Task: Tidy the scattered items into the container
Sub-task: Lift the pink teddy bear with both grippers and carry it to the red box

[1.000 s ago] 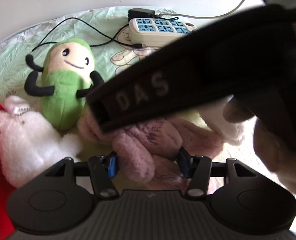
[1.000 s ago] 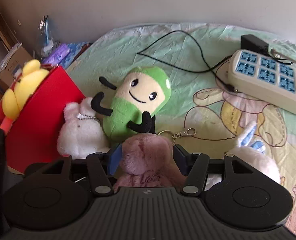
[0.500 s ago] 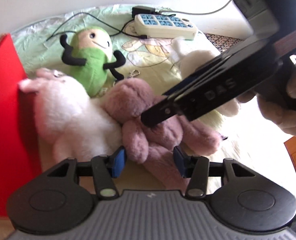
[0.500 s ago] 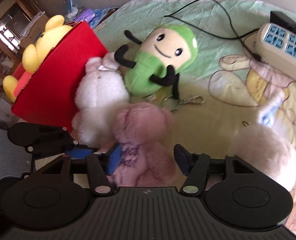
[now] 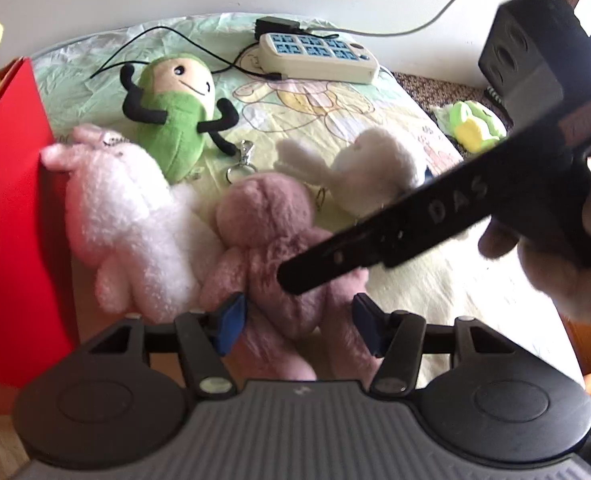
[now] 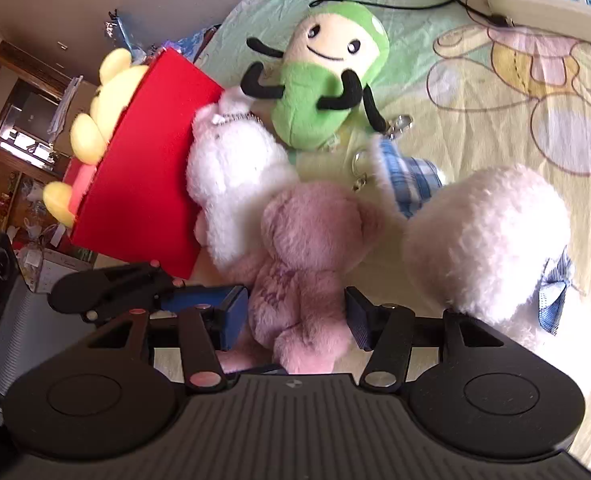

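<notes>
Left wrist view: the left gripper (image 5: 297,322) is opening around the pink bear (image 5: 271,236), loosening compared with a second ago, while the right gripper (image 6: 295,316) straddles its body, pads apart. The bear lies on the bedsheet (image 5: 375,128) beside the red container (image 5: 11,200), seemingly mid-handover.

The left gripper (image 5: 297,322) is pointed steeply downward, and its jaws are opening; its blue pads (image 5: 231,320) are set on either side of a soft toy's lower body, and contact cannot be made out. The right gripper (image 6: 295,316) is likewise angled down, with its jaws held partly apart around the same toy. In the left wrist view the right gripper is seen reaching in from the right, gripped by a hand (image 5: 555,256).
</notes>
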Motion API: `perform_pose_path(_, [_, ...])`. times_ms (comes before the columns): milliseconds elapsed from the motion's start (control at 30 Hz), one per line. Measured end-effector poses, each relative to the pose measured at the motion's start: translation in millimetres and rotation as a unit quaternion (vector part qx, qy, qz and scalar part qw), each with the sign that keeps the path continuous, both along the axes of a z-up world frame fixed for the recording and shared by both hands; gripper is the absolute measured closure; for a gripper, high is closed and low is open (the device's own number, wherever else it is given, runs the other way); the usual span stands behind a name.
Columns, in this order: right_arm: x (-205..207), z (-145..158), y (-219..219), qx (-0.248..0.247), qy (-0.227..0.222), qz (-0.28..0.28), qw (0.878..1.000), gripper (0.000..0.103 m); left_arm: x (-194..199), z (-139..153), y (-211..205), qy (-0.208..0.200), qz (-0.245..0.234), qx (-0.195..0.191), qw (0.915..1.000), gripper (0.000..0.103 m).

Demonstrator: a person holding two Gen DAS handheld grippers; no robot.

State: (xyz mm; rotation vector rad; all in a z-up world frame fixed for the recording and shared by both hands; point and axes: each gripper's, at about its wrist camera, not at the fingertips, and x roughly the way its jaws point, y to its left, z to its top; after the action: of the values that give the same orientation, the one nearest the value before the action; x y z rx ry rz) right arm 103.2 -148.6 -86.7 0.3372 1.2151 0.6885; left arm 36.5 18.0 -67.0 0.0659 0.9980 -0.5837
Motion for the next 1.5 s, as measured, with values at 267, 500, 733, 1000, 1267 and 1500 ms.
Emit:
perform_pose_path(267, [-10.0,0.3,-3.4,0.01,-0.004,-0.049,0.999,0.067,-6.8,-2.7,-14.9,-0.028,-0.005,0.021,0.9994,0.042])
perform_pose_path(500, [-34.2,19.2,-5.9,0.021,-0.025,-0.054,0.998,0.081,-16.5,5.3,-10.6,-0.031,0.0,0.011,0.9994,0.042])
perform_pose_path(733, [-50.5,-6.5,8.0,0.023,0.003,-0.071,0.997,0.052,-26.7,-5.9,-9.0,-0.03,-0.015,0.011,0.9994,0.041])
perform_pose_path(1000, [-52.0,-2.3,1.8,0.03,0.004,-0.103,0.994,0.065,-33.0,8.3,-9.9,-0.039,-0.006,0.0,0.9992,0.041])
perform_pose_path(1267, [-87.8,58.0,-8.0,0.044,-0.078,-0.138,0.986,0.066,-59.6,63.8,-7.4,-0.12,-0.026,-0.028,0.992,0.041])
perform_pose_path(1500, [-106.7,113.8,27.9,0.05,-0.2,-0.143,0.968,0.066,-64.5,112.4,39.8,-0.186,-0.011,-0.068,0.98,0.041])
